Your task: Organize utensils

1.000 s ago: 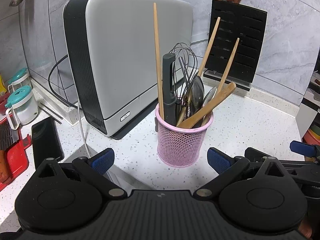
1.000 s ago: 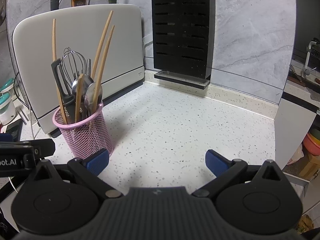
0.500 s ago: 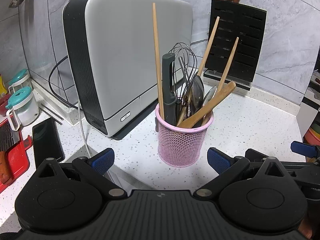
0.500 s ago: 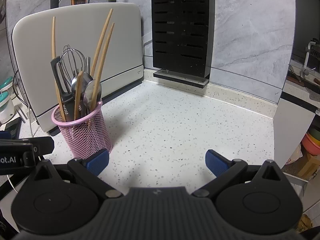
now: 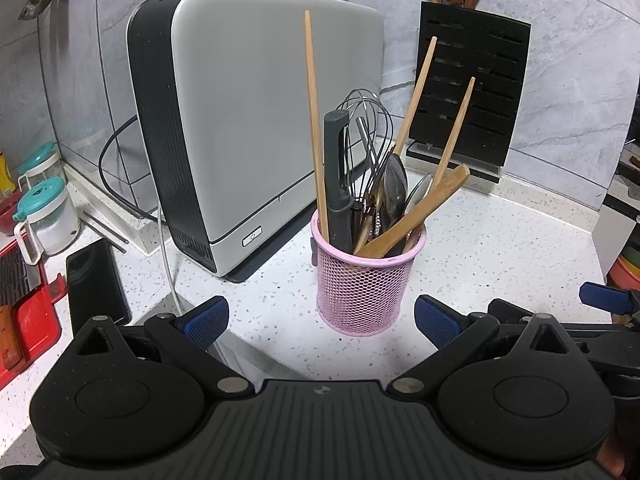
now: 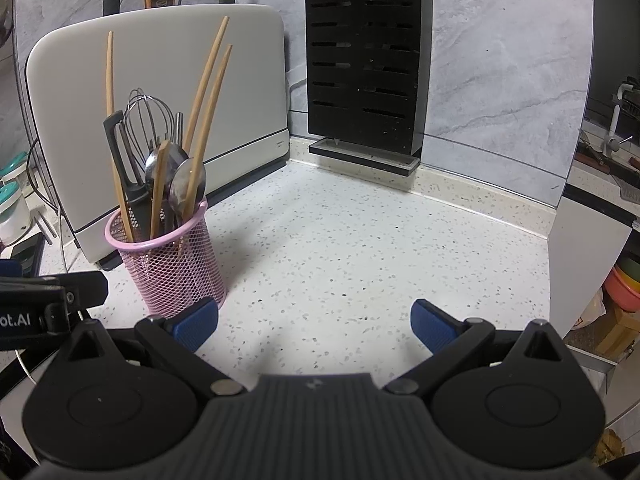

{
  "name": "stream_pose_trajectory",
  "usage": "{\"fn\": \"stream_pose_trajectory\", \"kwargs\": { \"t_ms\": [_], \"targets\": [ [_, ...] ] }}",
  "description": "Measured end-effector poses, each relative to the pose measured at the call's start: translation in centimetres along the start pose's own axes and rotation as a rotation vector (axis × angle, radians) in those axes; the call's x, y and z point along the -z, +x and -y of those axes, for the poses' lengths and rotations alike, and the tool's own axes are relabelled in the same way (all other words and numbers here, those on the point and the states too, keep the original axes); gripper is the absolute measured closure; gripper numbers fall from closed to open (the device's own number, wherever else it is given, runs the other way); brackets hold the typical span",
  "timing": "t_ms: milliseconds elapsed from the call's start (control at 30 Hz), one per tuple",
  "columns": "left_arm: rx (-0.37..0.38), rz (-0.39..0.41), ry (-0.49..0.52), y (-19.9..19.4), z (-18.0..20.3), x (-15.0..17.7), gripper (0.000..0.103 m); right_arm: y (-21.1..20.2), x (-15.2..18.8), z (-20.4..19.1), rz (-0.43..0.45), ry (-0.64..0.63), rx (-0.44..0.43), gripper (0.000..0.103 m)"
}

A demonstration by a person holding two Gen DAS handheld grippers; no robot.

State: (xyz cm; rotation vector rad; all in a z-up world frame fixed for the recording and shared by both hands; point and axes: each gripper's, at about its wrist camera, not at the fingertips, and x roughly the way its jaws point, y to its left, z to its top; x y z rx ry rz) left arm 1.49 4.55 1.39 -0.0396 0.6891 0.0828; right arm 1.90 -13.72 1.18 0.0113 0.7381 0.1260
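Left wrist view: the left gripper (image 5: pixel 320 320) is spread wide and holds nothing; the pink mesh cup (image 5: pixel 366 280) of utensils is seen just beyond on the countertop (image 5: pixel 500 248). The right gripper (image 6: pixel 314 322) is likewise spread, empty; "ot.AI" is read at its left

I see bright, even overhead light, soft shadows on the counter (image 6: pixel 360 240), sharp focus, and fisheye-bent, vignetted edges.

Pink mesh holder (image 5: pixel 367 276), centre frame. White counter (image 6: pixel 360 256), dark-speckled. Grey-and-black appliance (image 5: pixel 240 120), upper left. Black slotted knife block (image 6: pixel 366 68), top centre. Blue pads (image 6: pixel 196 324), lower frame.
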Motion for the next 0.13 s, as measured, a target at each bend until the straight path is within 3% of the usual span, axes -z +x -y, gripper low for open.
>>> {"fn": "stream_pose_trajectory", "kwargs": {
  "t_ms": [133],
  "targets": [
    [0.004, -0.002, 0.000, 0.01, 0.00, 0.01, 0.000, 0.05, 0.01, -0.05, 0.000, -0.002, 0.001, 0.003]
  ]
}}
